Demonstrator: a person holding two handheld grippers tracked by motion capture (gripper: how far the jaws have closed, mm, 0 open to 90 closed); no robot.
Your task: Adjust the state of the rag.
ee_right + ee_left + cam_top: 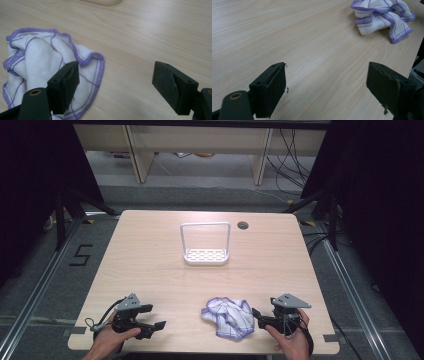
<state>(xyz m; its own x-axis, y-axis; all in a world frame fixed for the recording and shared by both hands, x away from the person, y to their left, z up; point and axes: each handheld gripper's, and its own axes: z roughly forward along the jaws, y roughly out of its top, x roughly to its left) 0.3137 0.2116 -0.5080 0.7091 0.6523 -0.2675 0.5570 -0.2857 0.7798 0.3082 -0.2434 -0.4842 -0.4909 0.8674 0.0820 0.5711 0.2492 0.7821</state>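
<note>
My left tongs (159,325): jaws spread wide, nothing between them; over bare wood by the near left corner of the bench (150,265).
My right tongs (256,316): jaws spread; one jaw over the hem of the cloth (229,316), pinching nothing; by the near right corner.
Cloth: white with purple hem and thin purple lines; crumpled in a heap near the near edge, right of middle, well apart from my left tongs.
Rack (205,245): white, tall looped handle; stands toward the far edge, middle.
</note>
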